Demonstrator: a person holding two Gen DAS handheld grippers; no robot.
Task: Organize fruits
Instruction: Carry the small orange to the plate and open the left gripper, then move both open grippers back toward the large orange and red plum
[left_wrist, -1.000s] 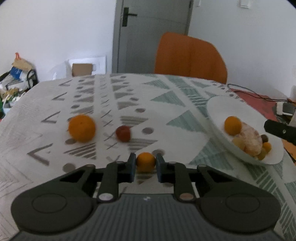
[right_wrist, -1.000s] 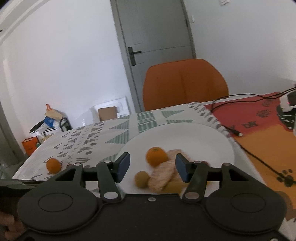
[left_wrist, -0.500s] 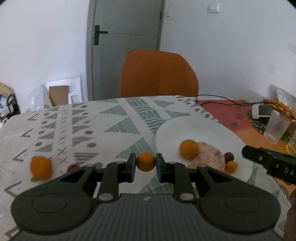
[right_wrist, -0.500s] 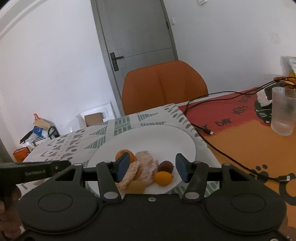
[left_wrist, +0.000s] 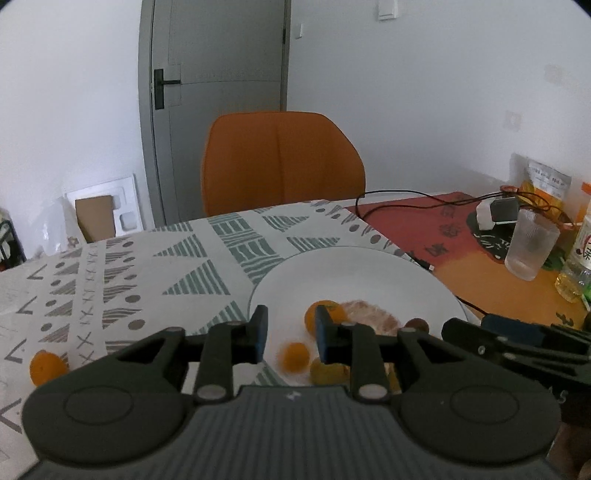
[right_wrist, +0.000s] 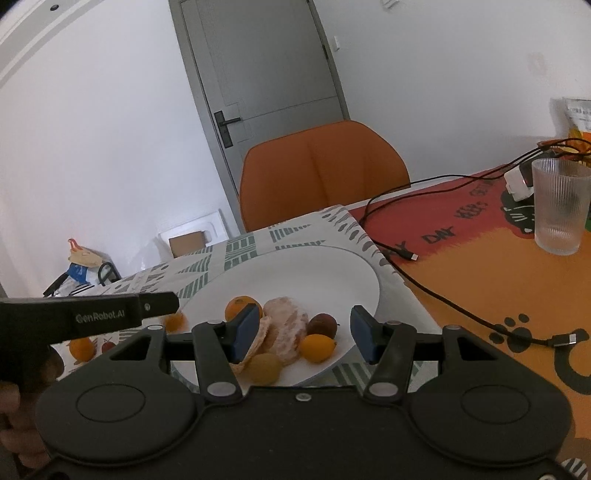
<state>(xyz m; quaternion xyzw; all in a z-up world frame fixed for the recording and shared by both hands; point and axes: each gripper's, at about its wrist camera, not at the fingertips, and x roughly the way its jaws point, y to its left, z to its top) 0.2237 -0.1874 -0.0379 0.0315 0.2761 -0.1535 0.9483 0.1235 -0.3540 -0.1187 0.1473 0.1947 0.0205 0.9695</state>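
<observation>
On the patterned surface (left_wrist: 207, 258) sits a white plate (left_wrist: 354, 269) holding an orange (right_wrist: 238, 306), a peeled orange (right_wrist: 286, 328), a dark fruit (right_wrist: 322, 325) and small yellow ones. Over its near rim hangs the left claw (left_wrist: 288, 334), jaws apart and empty, a small orange fruit (left_wrist: 293, 356) blurred just below them, seemingly landing on the plate. The right claw (right_wrist: 301, 338) hovers over the plate, jaws wide, gripping nothing. My worry: the round fruit may roll off the rim, since it lands near the edge. Only the left view shows that fruit; only the right view shows the loose red fruit (right_wrist: 108, 346) beside an orange (right_wrist: 82, 348) off the plate.
</observation>
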